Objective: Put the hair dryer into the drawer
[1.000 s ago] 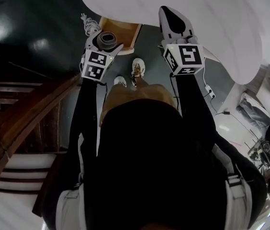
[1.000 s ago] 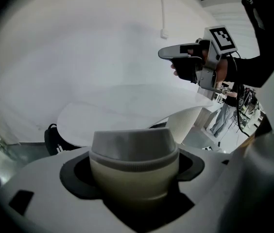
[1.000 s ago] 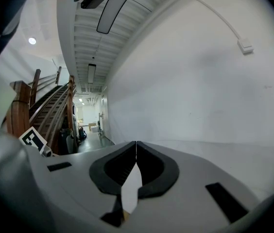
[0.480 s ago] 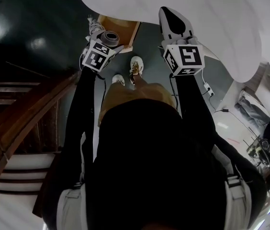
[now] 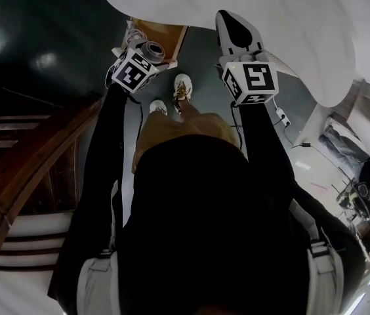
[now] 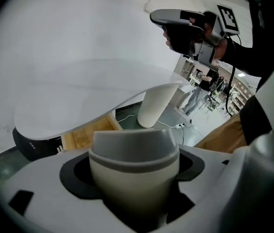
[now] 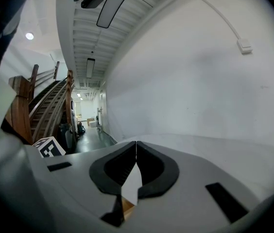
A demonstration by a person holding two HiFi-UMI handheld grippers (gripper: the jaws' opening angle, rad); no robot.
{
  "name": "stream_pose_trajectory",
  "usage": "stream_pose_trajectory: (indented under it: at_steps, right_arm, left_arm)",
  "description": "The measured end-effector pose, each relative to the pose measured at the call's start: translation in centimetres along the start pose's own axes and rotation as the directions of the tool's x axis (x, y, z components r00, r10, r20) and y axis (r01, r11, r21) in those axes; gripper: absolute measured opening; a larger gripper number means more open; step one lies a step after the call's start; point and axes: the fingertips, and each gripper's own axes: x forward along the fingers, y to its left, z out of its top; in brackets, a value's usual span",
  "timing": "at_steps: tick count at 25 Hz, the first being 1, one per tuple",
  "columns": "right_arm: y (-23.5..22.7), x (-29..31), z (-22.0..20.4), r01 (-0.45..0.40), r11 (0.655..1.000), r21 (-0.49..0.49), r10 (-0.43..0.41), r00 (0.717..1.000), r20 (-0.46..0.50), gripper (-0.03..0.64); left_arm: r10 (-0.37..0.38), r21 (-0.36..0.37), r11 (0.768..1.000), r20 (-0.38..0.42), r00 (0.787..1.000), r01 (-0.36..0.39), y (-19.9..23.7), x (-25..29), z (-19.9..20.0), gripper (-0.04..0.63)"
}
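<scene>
1. Hair dryer [image 6: 134, 161]: pale grey-white, round barrel with a ribbed ring under a grey cap. It stands nozzle-up between the jaws of the left gripper [image 5: 143, 52], which are clamped against its sides.
2. Position of item 1: the head view shows it at the near left corner of the drawer [image 5: 166, 37], just under the table edge. In the left gripper view the drawer's wooden inside lies beyond it and to its left. Whether any part is inside the drawer cannot be told.
3. Drawer: light wood, pulled open, hung beneath the tabletop.
4. Table [image 5: 277, 25]: white, rounded top overhanging the drawer and hiding its far part. One thick white pedestal leg [image 6: 155, 106] stands on the floor behind the hair dryer.
5. Right gripper [image 7: 136, 152]: jaws pressed together with nothing between them. It is raised over the tabletop, well apart from the left gripper.
6. Person: dark sleeves, tan trousers, pale shoes [image 5: 182, 87] on the dark floor just beside the drawer.
7. Wooden staircase [image 5: 27, 169]: brown rail and steps to the person's left. Its railing also shows in the right gripper view.
8. Power strip [image 5: 283, 119]: white, with a cable, lying on the floor near the table's right side.
9. Ceiling lamp [image 7: 113, 3]: long and dark-rimmed, in the right gripper view.
10. Print: black-and-white square markers on each gripper's cube [image 5: 250, 79]. Any lettering on the hair dryer is too small to tell.
</scene>
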Motion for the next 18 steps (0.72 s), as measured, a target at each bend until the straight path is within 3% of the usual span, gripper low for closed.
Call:
stream_pose_trajectory:
  at_steps: [6,18]
  right_arm:
    - [-0.4,-0.5,-0.2,0.013,1.0,-0.002,-0.013,1.0,-0.007,0.026]
    - [-1.3,-1.6,-0.9,0.037,0.999,-0.003,-0.037,0.999,-0.029,0.026]
  left_arm:
    - [-0.037,0.14,0.989,-0.055,0.998,0.044,-0.6,1.0,0.5,0.402]
    - [-0.046,0.28,0.956,-0.142,0.989,0.085,0.2,3.2,0.3,0.402]
